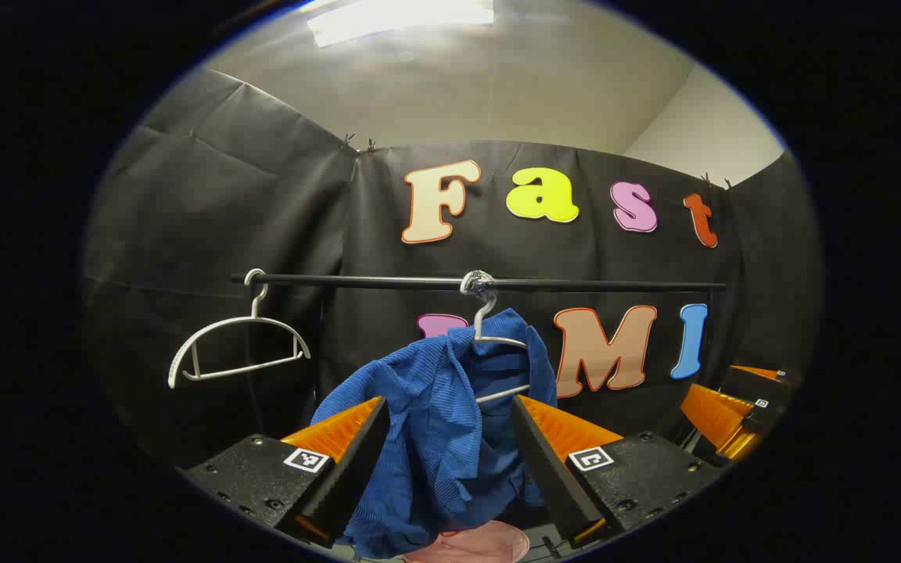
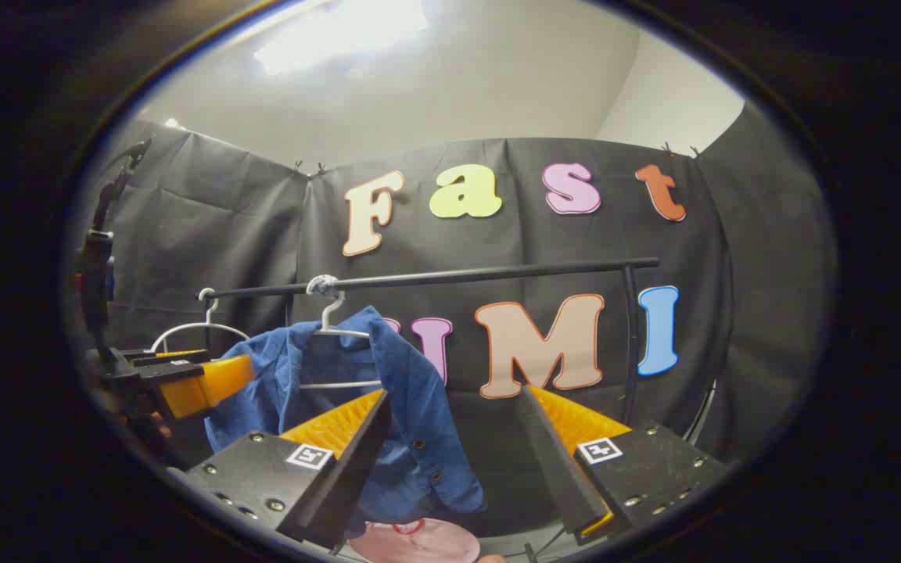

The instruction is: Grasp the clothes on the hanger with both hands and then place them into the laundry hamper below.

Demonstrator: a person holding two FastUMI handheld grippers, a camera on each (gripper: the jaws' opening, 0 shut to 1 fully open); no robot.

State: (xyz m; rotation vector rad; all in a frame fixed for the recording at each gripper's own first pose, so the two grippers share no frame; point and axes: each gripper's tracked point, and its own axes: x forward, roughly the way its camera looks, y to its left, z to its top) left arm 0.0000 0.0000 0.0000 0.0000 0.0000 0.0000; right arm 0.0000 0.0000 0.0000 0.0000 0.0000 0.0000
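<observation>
Left tongs agape around blue shirt on hanger.

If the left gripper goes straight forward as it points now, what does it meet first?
Most likely the blue shirt, which hangs between the open fingers of the left gripper. How far off it hangs is unclear.

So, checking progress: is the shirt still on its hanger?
On. The blue shirt drapes bunched over the hanger hooked on the rail; both grippers are open.
</observation>
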